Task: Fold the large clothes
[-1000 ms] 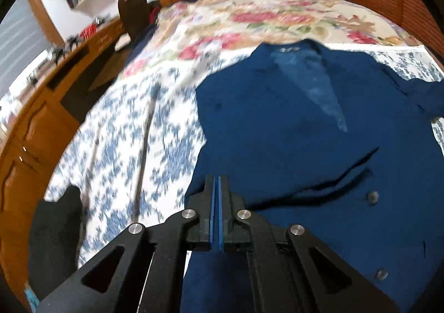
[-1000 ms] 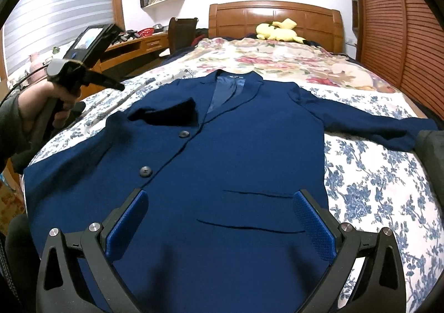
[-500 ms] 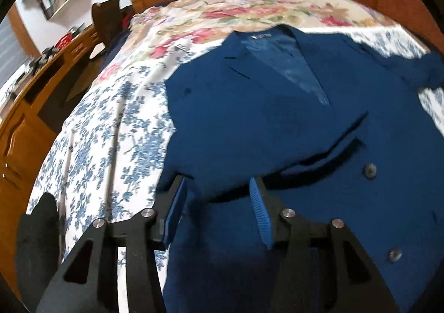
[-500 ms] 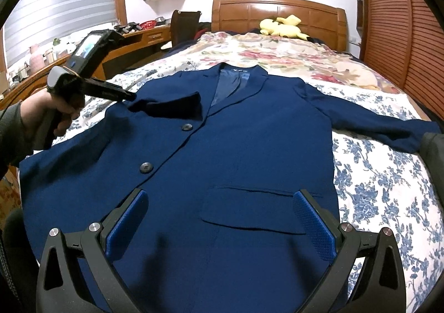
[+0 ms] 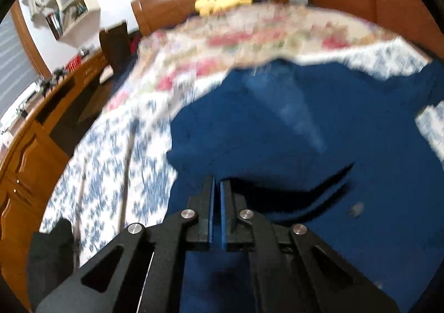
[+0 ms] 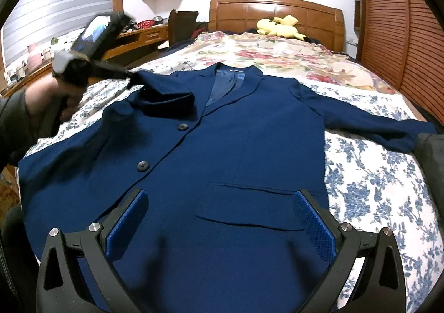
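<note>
Bed (image 6: 374, 174) bears spread jacket (image 6: 236, 146) for folding. Left gripper (image 5: 217, 188) nearly closed, pinching sleeve fold (image 6: 166, 99); right gripper (image 6: 219, 218) wide, hovering near hem.

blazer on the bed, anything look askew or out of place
Yes: the navy blazer lies flat except its left-side sleeve, doubled over the chest near the lapel, where the left tongs meet it. The other sleeve stretches straight out.

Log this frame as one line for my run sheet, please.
stage: first fold | left tool: nearly shut at jacket's folded sleeve | right tool: open above hem | bed: jacket face up
</note>
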`<control>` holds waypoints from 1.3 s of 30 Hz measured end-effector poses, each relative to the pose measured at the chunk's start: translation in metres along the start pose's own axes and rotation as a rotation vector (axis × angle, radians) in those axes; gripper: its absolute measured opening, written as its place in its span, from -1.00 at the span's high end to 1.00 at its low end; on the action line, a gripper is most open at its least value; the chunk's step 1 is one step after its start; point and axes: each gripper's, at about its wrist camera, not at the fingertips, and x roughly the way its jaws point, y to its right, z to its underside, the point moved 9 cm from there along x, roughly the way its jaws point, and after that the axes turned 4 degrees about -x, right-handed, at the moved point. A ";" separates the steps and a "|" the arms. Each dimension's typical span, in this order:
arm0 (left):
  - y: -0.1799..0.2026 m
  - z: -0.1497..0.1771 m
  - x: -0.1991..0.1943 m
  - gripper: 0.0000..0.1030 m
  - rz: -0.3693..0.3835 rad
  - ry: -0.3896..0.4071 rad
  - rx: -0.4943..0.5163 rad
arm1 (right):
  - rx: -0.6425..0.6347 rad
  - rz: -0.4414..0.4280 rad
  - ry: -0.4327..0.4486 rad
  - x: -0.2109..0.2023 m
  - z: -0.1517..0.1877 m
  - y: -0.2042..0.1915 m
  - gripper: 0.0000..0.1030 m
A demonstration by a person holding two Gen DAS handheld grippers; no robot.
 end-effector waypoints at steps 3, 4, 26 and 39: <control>0.022 -0.021 -0.035 0.93 0.069 0.056 -0.007 | 0.005 0.011 0.014 -0.010 0.000 0.007 -1.00; 0.031 -0.026 -0.046 0.93 0.086 0.077 0.001 | 0.012 0.015 0.019 -0.013 0.000 0.010 -1.00; 0.077 0.038 -0.103 -0.09 0.331 0.124 -0.025 | 0.075 0.046 0.018 -0.016 -0.005 0.026 -1.00; 0.026 0.104 -0.050 -0.09 0.273 0.102 -0.117 | -0.006 -0.014 -0.014 0.025 -0.018 -0.013 -1.00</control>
